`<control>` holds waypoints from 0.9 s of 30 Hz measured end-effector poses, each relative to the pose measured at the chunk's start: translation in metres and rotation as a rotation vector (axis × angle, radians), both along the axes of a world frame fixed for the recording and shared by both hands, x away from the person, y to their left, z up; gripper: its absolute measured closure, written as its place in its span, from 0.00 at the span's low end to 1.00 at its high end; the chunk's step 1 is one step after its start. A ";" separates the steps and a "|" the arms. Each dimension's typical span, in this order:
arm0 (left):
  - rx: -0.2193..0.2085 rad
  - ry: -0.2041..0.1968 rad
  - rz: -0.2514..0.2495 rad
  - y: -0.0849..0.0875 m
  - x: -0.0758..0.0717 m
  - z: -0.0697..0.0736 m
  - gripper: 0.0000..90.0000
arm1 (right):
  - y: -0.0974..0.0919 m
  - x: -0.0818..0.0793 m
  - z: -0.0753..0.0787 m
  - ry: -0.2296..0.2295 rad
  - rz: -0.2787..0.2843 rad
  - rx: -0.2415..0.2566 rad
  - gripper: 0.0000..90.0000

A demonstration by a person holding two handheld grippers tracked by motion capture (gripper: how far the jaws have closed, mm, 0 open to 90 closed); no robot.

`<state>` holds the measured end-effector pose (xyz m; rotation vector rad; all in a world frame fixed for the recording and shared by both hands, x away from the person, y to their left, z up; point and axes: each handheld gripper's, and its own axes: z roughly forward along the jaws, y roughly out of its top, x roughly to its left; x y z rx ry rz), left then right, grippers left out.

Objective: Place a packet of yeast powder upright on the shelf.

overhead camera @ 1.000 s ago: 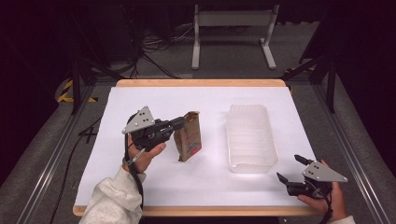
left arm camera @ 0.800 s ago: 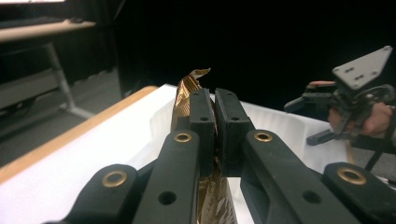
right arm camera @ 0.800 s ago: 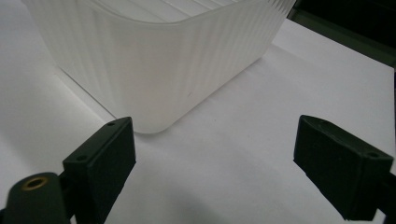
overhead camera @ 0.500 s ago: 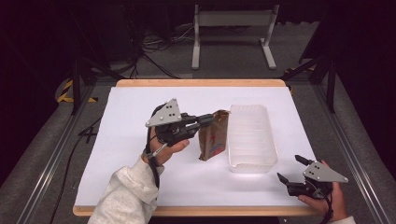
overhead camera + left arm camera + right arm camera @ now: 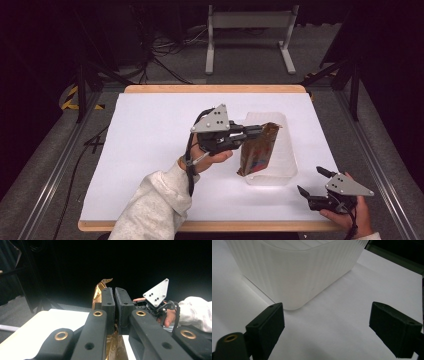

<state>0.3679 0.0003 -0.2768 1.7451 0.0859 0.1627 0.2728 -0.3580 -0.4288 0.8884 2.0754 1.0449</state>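
Brown packet (image 5: 257, 150): pinched at its top edge by left claw (image 5: 255, 132), hanging over clear tub (image 5: 285, 165). Thin grip, apparently; may slip. Right claw (image 5: 311, 183) spread, idle on bench (image 5: 150, 130).

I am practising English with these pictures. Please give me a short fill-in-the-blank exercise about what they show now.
1. The left hand-held gripper is shut on a brown ____.
2. The bag hangs over the clear plastic ____.
3. The jaws of the right hand-held gripper are ____.
4. The right hand-held gripper holds ____.

Missing words: bag; container; open; nothing
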 end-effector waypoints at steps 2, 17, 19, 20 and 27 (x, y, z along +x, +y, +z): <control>0.004 -0.005 -0.010 -0.007 0.000 0.000 0.96 | 0.000 0.000 0.000 0.001 0.001 -0.001 0.15; 0.006 0.019 -0.125 -0.039 0.007 -0.010 0.96 | -0.001 -0.001 -0.001 0.005 0.000 -0.002 0.15; 0.009 0.024 -0.140 -0.041 0.007 -0.012 0.96 | -0.001 -0.001 -0.001 0.006 -0.001 0.000 0.15; 0.019 0.029 -0.148 -0.044 0.008 -0.015 0.96 | -0.001 -0.001 -0.001 0.006 -0.001 -0.001 0.15; 0.052 0.049 -0.184 -0.047 0.014 -0.030 0.96 | -0.001 -0.002 -0.001 0.007 -0.004 -0.001 0.15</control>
